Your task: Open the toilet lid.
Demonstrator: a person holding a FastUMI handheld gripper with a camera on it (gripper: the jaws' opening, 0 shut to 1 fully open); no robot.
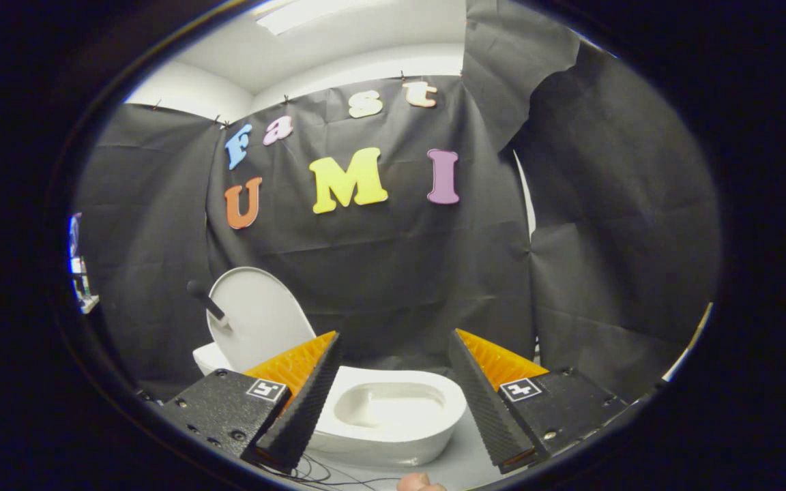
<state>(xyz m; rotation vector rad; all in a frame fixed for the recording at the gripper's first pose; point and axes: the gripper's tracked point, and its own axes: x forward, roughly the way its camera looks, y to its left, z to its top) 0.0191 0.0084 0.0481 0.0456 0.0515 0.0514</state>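
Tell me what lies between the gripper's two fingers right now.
In the gripper view, the open gripper frames the toilet bowl, with nothing gripped. The raised lid stands upright beyond the left finger, a dark handle sticking out from it.

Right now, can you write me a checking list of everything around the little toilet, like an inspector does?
Surface: pale grey tabletop, bare beside the toilet.
Job's things: white toilet with its bowl showing; lid already raised, standing up at the back; a dark handle sticks out from the lid.
Clutter: nothing seen.
Grippers: gripper open, fingers spread wide on either side of the bowl, holding nothing.
Cables: thin dark wires lie on the tabletop in front of the toilet.
Surroundings: black cloth wall behind; white ceiling with a light above; a fingertip low between the fingers.
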